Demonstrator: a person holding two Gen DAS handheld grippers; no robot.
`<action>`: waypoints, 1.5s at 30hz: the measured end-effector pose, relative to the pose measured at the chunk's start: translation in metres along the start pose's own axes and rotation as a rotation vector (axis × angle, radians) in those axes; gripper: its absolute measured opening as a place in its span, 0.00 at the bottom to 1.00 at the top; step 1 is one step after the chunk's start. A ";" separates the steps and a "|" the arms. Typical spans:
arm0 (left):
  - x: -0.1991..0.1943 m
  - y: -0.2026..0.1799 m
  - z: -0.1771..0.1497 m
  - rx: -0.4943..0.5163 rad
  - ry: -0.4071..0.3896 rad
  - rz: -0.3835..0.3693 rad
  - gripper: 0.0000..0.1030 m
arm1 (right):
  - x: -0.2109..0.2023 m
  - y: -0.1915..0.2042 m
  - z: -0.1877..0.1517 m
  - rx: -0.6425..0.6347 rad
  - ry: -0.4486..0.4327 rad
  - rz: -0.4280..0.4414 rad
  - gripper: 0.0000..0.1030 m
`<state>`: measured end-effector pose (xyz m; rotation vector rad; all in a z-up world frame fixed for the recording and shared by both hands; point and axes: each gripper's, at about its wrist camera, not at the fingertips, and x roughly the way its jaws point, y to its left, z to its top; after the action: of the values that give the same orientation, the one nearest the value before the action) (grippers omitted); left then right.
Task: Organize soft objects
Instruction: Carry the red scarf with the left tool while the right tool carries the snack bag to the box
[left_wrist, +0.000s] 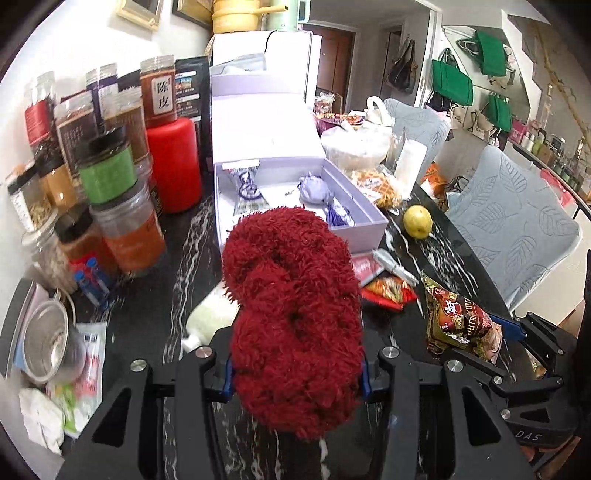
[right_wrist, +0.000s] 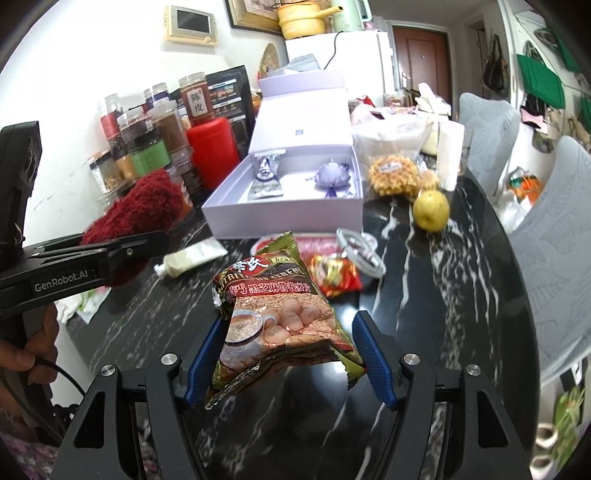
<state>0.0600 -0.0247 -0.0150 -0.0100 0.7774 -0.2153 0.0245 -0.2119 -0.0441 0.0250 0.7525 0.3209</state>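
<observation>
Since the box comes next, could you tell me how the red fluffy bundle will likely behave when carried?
Probably floppy: the red fluffy bundle bulges beyond the left hand-held gripper. Likely light and squashable, given its shaggy pile; unlikely to slip.

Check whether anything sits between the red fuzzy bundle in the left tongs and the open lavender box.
Nothing visible blocks it. The red fuzzy bundle is clamped in the left tongs, and bare dark tabletop runs to the lavender box. A white tube lies low beside that line, and the box already holds a lavender pouch.
</observation>
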 end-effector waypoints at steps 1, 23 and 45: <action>0.002 0.000 0.004 0.002 -0.004 -0.001 0.45 | 0.001 -0.001 0.003 -0.001 -0.002 -0.003 0.68; 0.019 -0.009 0.097 0.060 -0.118 -0.009 0.45 | 0.013 -0.033 0.100 0.000 -0.080 -0.005 0.68; 0.041 -0.004 0.183 0.137 -0.274 -0.015 0.45 | 0.053 -0.047 0.198 -0.038 -0.153 -0.035 0.68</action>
<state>0.2152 -0.0498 0.0875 0.0822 0.4890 -0.2750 0.2074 -0.2232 0.0588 0.0008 0.5945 0.2963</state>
